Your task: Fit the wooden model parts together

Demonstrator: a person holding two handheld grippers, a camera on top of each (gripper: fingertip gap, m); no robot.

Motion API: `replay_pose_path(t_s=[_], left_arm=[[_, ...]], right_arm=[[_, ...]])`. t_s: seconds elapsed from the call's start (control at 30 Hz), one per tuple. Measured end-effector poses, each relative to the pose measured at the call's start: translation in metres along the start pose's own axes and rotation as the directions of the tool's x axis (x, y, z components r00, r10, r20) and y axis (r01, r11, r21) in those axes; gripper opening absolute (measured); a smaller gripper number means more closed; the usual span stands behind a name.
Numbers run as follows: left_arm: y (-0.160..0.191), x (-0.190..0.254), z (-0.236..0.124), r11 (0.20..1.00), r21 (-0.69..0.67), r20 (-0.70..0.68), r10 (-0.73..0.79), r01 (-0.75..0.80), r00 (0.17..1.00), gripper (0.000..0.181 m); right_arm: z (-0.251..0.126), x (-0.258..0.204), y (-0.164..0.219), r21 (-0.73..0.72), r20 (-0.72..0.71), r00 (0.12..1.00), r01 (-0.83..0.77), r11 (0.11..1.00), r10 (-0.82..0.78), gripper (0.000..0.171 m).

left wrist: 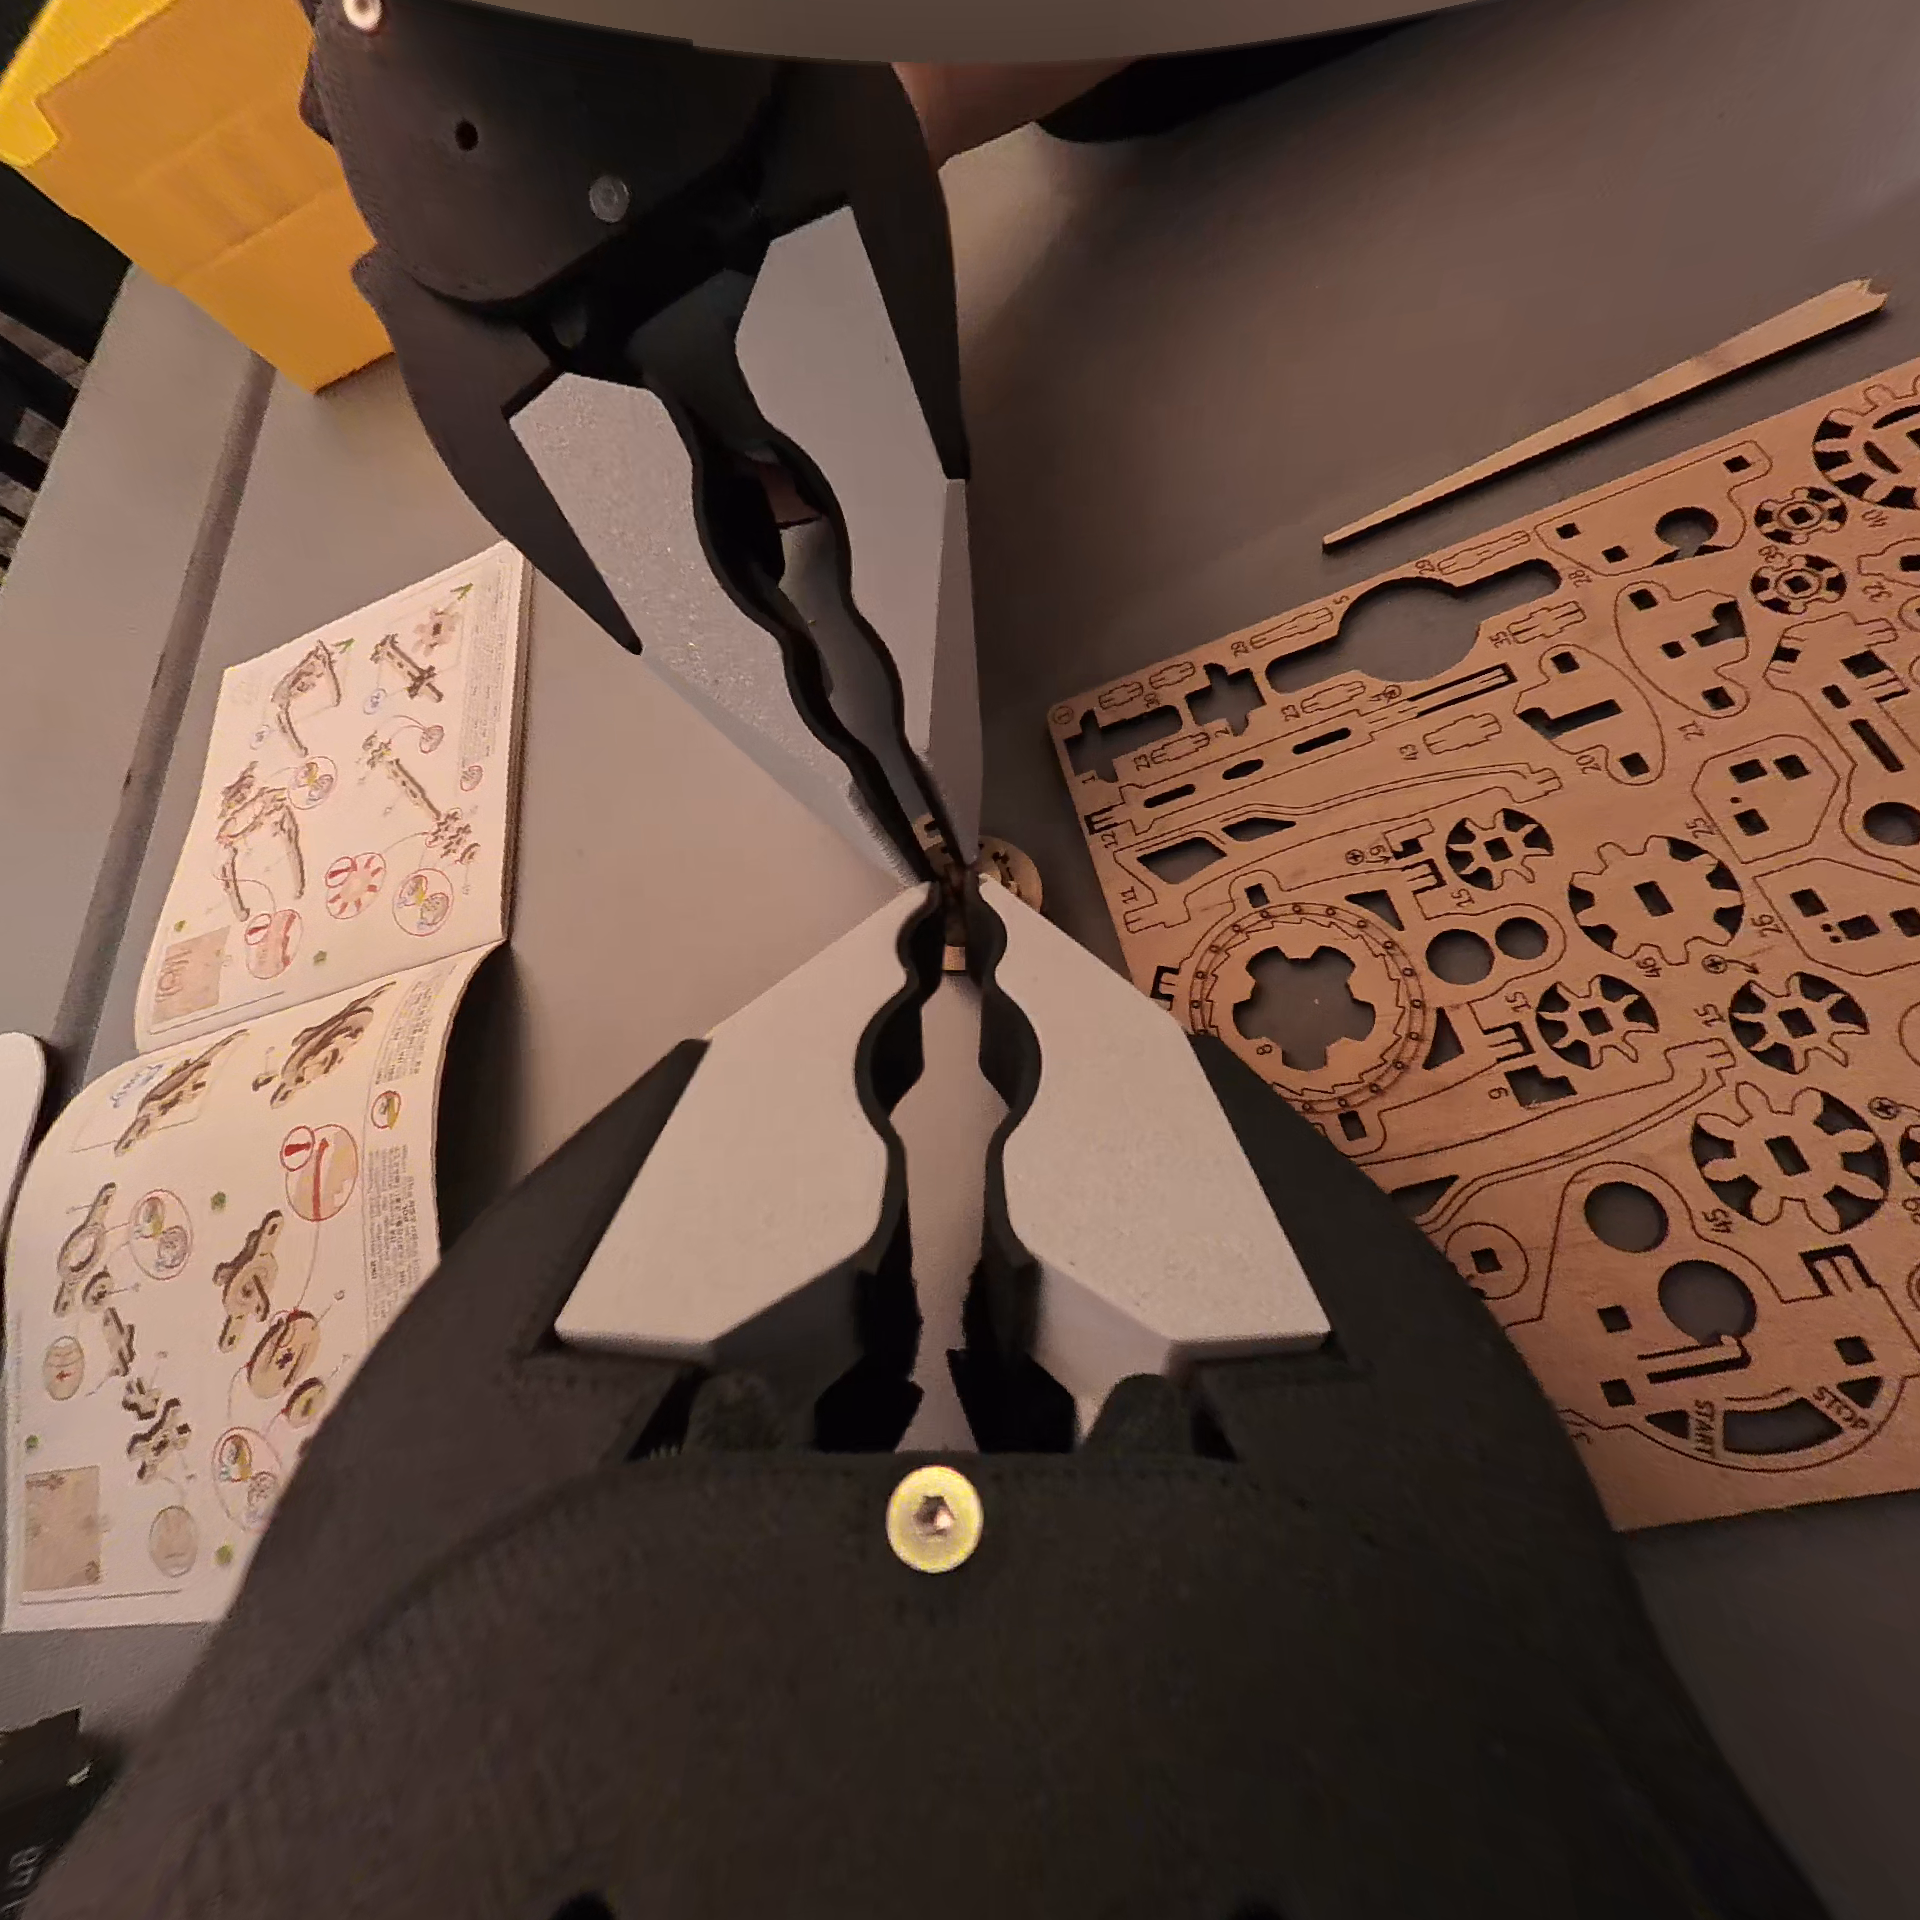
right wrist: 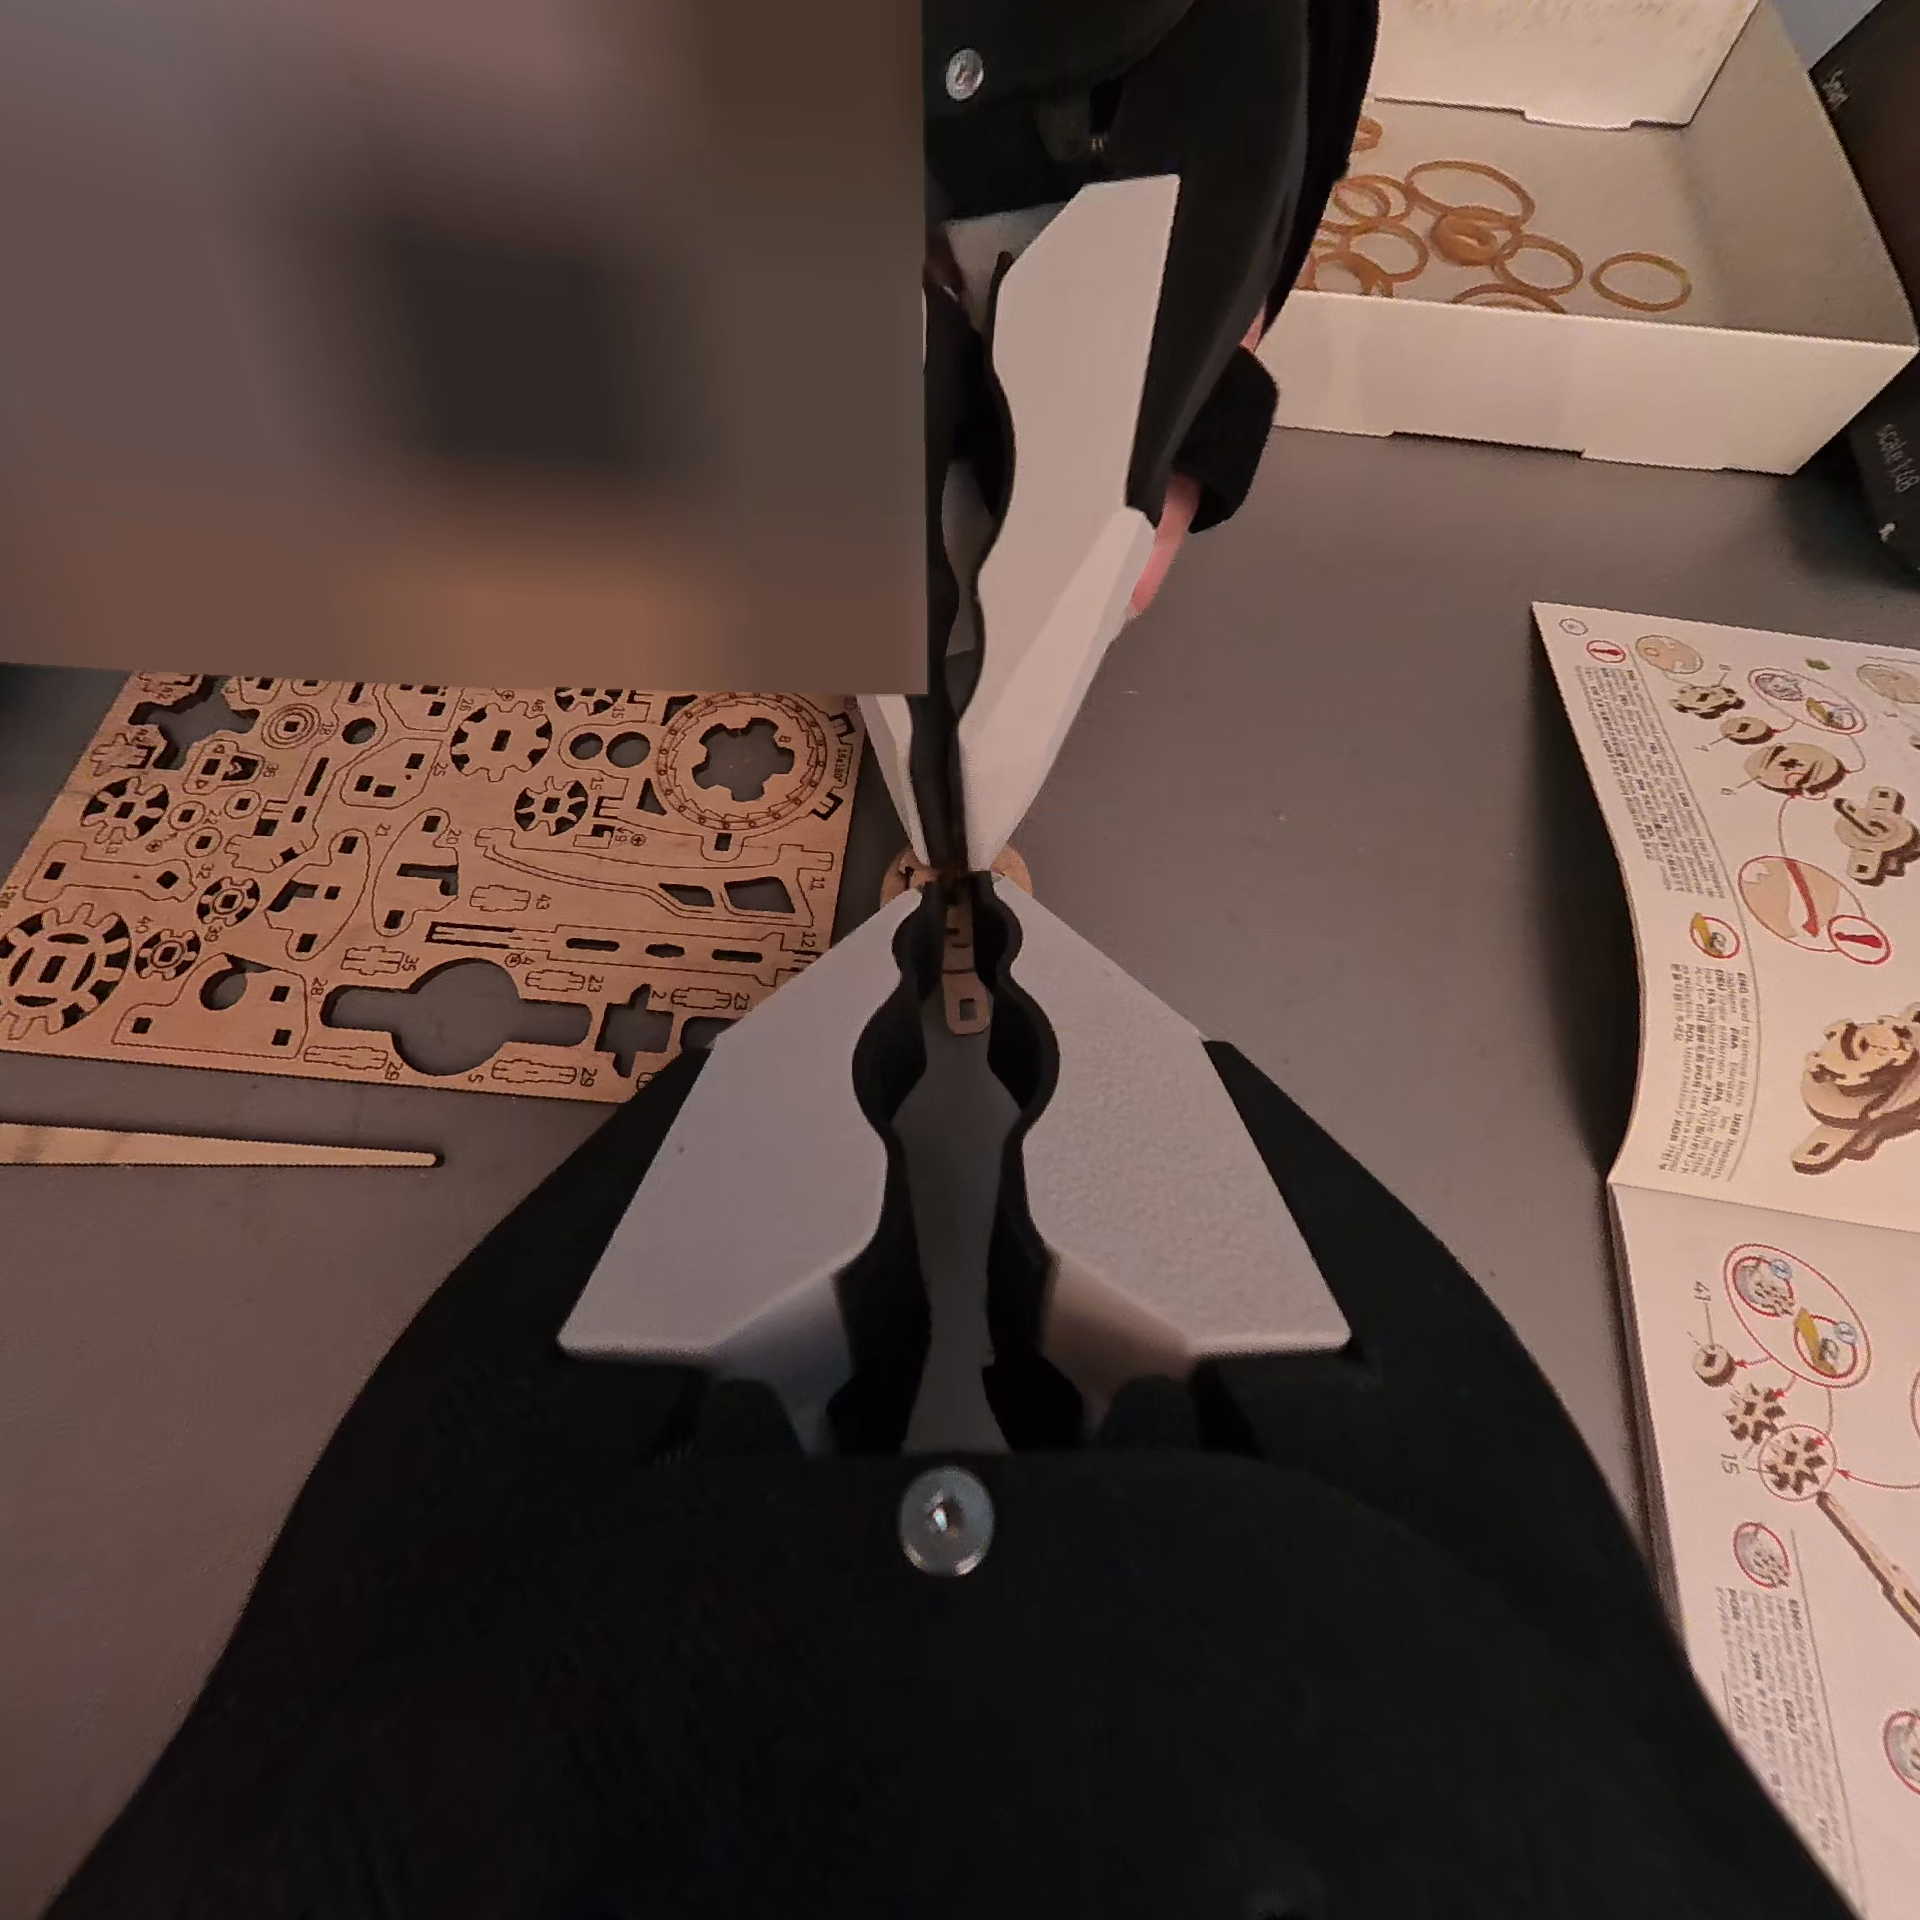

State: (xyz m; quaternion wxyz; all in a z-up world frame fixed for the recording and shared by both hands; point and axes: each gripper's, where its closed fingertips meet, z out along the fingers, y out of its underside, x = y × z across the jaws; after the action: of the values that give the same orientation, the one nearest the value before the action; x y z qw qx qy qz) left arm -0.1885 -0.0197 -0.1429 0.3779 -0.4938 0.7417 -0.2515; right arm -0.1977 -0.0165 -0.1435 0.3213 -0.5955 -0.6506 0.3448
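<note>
My left gripper (left wrist: 951, 899) and my right gripper (left wrist: 930, 836) meet tip to tip above the grey table. Both are shut. The left holds a small wooden part (left wrist: 954, 951) between its fingers. In the right wrist view, the right gripper (right wrist: 951, 899) is shut on a small flat wooden tab with a square hole (right wrist: 962, 1000), and the left gripper (right wrist: 951, 847) comes in from above. A small round wooden disc (left wrist: 1006, 868) sits where the tips meet, also seen in the right wrist view (right wrist: 1013, 868). How the parts join is hidden by the fingertips.
A laser-cut wooden parts sheet (left wrist: 1558, 987) (right wrist: 416, 883) lies flat with a thin wooden stick (left wrist: 1610, 416) (right wrist: 208, 1127) beside it. An open instruction booklet (left wrist: 260, 1039) (right wrist: 1766, 1039) lies on the other side. A yellow box (left wrist: 177, 177) and a white box of rubber bands (right wrist: 1558, 353) stand farther off. The tips of both grippers are at nearly the same place.
</note>
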Motion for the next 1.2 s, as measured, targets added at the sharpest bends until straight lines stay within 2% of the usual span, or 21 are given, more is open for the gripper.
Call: replay_pose_path(t_s=[0.2,0.4,0.5,0.6,1.2], left_arm=[[-0.0001,-0.0002,0.0000,0.998,-0.005,-0.041,-0.067,0.066,0.997,0.001],[0.0000,-0.0008,0.0007,0.999,-0.040,0.021,-0.023,0.024,0.999,0.001],[0.0005,-0.0065,-0.0001,0.999,-0.046,0.067,-0.024,0.027,0.997,0.014],[0.0003,-0.0025,0.0005,0.999,-0.038,0.032,-0.037,0.039,0.999,0.006],[-0.0028,0.0029,0.0034,0.999,-0.030,-0.004,-0.036,0.036,0.999,0.005]], right_arm=[[-0.0003,0.0000,0.0002,-0.001,-0.005,1.000,-0.006,1.000,0.006,0.004],[-0.0010,0.0000,0.0008,0.003,-0.011,1.000,-0.003,1.000,0.003,0.004],[-0.0010,-0.0001,0.0007,-0.004,-0.016,1.000,0.006,1.000,-0.006,0.004],[-0.0008,-0.0003,0.0003,-0.004,-0.015,1.000,0.001,1.000,-0.001,0.003],[-0.0030,-0.0061,0.0020,-0.039,-0.004,1.000,0.010,0.999,-0.011,0.003]])
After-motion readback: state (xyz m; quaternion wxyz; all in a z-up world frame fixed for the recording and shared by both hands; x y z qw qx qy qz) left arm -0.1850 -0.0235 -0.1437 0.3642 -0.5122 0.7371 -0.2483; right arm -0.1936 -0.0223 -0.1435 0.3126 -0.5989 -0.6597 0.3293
